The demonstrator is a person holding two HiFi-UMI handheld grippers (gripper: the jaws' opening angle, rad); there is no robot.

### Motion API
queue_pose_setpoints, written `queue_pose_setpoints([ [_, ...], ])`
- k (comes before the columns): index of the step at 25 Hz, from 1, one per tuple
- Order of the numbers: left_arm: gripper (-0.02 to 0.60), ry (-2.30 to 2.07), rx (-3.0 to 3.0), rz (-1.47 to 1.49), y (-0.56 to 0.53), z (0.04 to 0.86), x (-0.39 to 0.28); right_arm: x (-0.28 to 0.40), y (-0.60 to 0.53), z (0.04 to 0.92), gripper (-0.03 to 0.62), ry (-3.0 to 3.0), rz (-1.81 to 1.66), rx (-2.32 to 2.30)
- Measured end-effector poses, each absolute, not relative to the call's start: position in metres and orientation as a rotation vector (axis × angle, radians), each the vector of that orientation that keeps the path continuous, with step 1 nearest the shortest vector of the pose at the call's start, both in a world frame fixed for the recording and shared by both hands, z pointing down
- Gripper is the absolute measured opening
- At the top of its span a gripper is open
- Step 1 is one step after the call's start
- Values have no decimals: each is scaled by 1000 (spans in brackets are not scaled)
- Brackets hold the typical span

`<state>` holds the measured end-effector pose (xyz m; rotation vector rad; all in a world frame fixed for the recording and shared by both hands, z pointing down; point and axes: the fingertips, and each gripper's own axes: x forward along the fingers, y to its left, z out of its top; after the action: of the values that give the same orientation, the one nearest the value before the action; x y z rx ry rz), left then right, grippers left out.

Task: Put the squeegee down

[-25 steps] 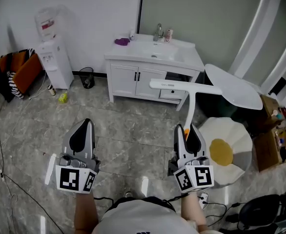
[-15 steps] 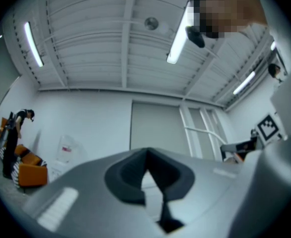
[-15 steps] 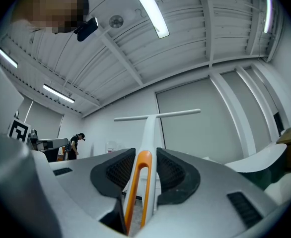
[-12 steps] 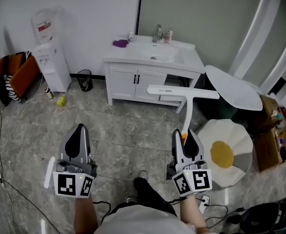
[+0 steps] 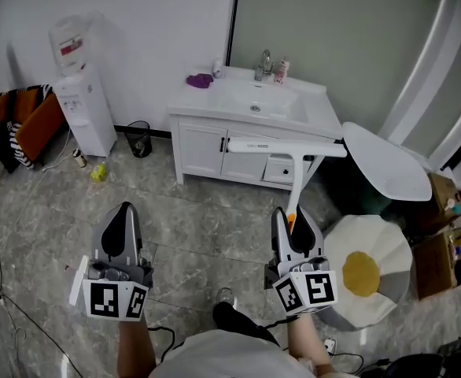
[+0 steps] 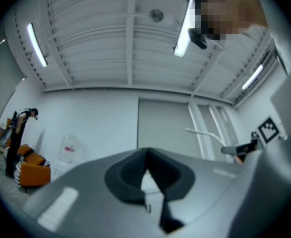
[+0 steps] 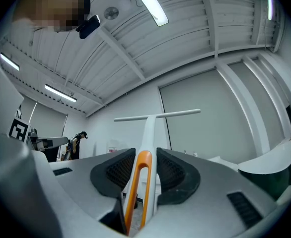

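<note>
A white squeegee with a wide T-shaped blade and an orange loop at the handle's end stands upright out of my right gripper, whose jaws are shut on its handle. Its blade hangs level in front of the white vanity. My left gripper is at the lower left of the head view, jaws together with nothing between them. Both grippers point forward and a little upward, above the grey marble floor.
A water dispenser stands at the left wall, a small black bin beside the vanity. A white tilted tabletop and an egg-shaped rug or cushion lie to the right, boxes beyond. Cables trail over the floor at the left.
Both grippers have moved forward toward the vanity, the squeegee carried along upright; the vanity and sink now look closer. A foot shows between the arms.
</note>
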<state>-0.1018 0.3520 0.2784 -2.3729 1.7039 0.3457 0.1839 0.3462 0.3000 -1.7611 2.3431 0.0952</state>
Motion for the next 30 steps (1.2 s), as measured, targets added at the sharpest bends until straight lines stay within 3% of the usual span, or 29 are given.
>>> queue_pose_setpoints([
  [14,7,1725,-2329,414,219,262,-61,220,204,294,130,2404,89,-1692],
  [30,7,1788,-2293,410,119,271,-75,224,100,307,130,2403,62,-1682],
])
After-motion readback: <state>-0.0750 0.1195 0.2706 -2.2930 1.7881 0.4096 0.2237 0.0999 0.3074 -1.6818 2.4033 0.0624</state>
